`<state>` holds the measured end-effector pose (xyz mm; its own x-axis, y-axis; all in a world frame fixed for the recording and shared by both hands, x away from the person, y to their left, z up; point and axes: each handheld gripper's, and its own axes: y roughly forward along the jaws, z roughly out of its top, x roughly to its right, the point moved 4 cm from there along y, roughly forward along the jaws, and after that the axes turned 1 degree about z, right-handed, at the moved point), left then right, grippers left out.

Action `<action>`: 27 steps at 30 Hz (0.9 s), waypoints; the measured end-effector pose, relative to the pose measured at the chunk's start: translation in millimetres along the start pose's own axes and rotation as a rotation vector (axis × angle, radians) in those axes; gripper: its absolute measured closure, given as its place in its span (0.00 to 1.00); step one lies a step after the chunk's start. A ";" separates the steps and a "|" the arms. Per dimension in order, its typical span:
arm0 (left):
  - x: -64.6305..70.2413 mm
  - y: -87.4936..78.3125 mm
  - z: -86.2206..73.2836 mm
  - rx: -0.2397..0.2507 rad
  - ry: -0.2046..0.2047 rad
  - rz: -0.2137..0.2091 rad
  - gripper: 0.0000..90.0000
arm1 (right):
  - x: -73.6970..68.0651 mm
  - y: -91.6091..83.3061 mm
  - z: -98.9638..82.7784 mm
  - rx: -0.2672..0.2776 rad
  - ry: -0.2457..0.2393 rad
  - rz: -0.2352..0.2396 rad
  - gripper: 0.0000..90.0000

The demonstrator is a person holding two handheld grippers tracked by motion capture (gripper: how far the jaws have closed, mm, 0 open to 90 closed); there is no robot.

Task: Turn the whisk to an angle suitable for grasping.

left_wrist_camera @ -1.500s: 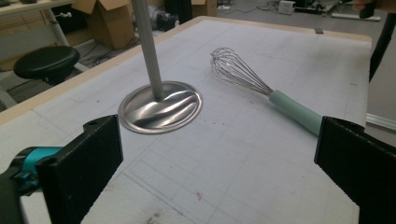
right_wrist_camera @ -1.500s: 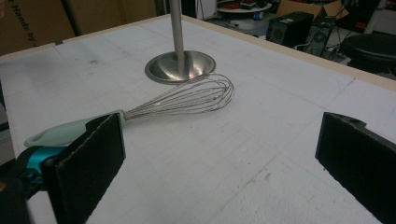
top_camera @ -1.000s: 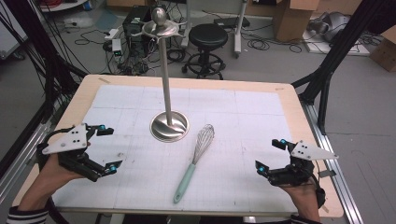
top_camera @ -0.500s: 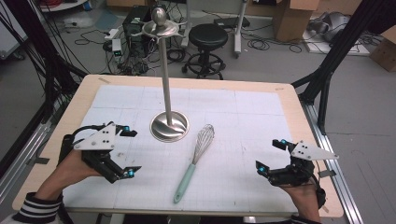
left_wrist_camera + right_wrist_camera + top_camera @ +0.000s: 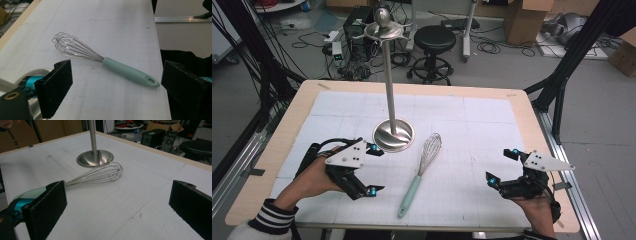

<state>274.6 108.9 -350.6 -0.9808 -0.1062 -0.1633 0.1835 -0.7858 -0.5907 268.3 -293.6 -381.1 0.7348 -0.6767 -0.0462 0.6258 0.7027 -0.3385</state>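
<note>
Whisk [image 5: 421,174] lies flat on the white mat [image 5: 472,125], wire head nearest the stand [image 5: 393,134] base, mint handle [image 5: 130,72] pointing away from the stand toward the person's edge. Left gripper [image 5: 373,169] sits just left of the whisk, close beside the stand base, and is heading for the handle. Its jaws are wide apart and have just been closing a little, nothing between them; in the left gripper view the handle lies ahead of both jaws, untouched. Right gripper [image 5: 502,167] rests well right of the whisk, far from the stand, jaws spread, empty.

Step in hand, by my read: left reach for the whisk. To do it well: go for mid-handle, not the wires, which would flex and slip. Straddle the handle across its width, jaws low to the mat, then close. Steer clear of the stand base on the way so it doesn't get knocked.
</note>
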 end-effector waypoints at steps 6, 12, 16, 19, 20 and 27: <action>4.9 16.7 3.1 -0.016 0.011 -0.045 0.27 | 0.5 -1.1 0.3 0.003 -0.004 0.000 0.01; 11.4 32.2 5.7 -0.038 0.024 -0.112 0.44 | 0.4 -1.7 1.0 0.006 -0.002 0.000 0.01; 18.1 46.6 8.0 -0.065 0.038 -0.161 0.57 | -0.1 -0.9 1.1 0.005 -0.007 0.001 0.01; 22.8 54.8 8.6 -0.072 0.038 -0.191 0.65 | -0.5 -0.5 1.1 0.003 -0.004 0.003 0.01; 22.8 54.8 8.6 -0.072 0.038 -0.191 0.68 | -0.4 -0.5 1.2 0.004 -0.005 0.003 0.01; 31.6 72.0 4.9 -0.094 0.036 -0.229 0.86 | 0.3 -2.3 1.8 0.010 -0.007 -0.001 0.01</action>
<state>256.5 46.0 -394.4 -0.9949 0.0909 -0.0438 -0.0363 -0.7268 -0.6859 267.6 -295.0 -378.7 0.7357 -0.6761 -0.0391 0.6294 0.7039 -0.3294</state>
